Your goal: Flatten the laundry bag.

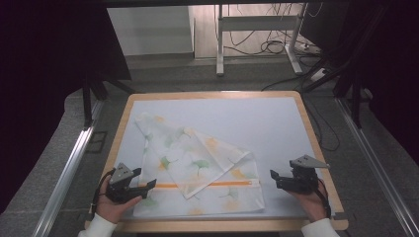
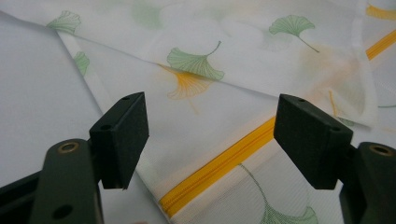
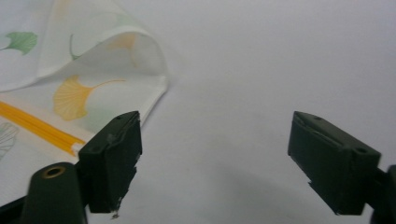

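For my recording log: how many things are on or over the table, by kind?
Hand-held gripper: 2 (left, right), both open
Leaf-print cloth cover with orange zipper: 1
Total: 3

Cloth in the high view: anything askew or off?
Yes. The leaf-print cloth lies unevenly folded: a flap is turned diagonally over its orange zipper, hiding the middle. No damage visible. Both grippers, left gripper and right gripper, sit open beside it.
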Demonstrator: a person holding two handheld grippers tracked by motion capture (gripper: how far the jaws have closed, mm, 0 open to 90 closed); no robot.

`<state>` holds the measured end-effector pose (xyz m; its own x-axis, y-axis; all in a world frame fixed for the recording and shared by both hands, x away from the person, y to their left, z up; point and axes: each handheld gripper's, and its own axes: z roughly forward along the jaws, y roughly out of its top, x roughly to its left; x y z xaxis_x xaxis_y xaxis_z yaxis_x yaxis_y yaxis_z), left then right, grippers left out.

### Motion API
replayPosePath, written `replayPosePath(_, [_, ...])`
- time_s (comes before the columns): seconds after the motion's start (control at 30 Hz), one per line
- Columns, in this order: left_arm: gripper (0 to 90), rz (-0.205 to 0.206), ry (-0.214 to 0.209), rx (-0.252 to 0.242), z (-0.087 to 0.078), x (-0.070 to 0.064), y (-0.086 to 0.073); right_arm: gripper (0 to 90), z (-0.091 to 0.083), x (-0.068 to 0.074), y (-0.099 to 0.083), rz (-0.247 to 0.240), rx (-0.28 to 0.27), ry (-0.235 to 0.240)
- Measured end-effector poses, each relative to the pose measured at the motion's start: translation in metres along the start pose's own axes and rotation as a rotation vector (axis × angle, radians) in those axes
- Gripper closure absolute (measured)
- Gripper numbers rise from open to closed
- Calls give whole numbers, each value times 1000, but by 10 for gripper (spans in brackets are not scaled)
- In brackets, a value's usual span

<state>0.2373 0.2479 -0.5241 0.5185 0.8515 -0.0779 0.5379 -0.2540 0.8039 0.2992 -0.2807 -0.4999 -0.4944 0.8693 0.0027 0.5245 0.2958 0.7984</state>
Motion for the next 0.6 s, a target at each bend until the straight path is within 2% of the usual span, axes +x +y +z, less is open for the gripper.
replayPosePath(0.13, [263,4,0,5,1,0,0,217,0,2,0,-18,10,32])
replayPosePath(0.37, [264,20,11,14,3,1,-1,242,0,6,-2,-48,29,27])
replayPosePath(0.5, [264,27,17,11,1,-1,-1,269,2,5,-2,-16,50,32])
replayPosePath(0.6, [264,36,20,11,1,-2,-1,278,2,4,-2,-14,57,37])
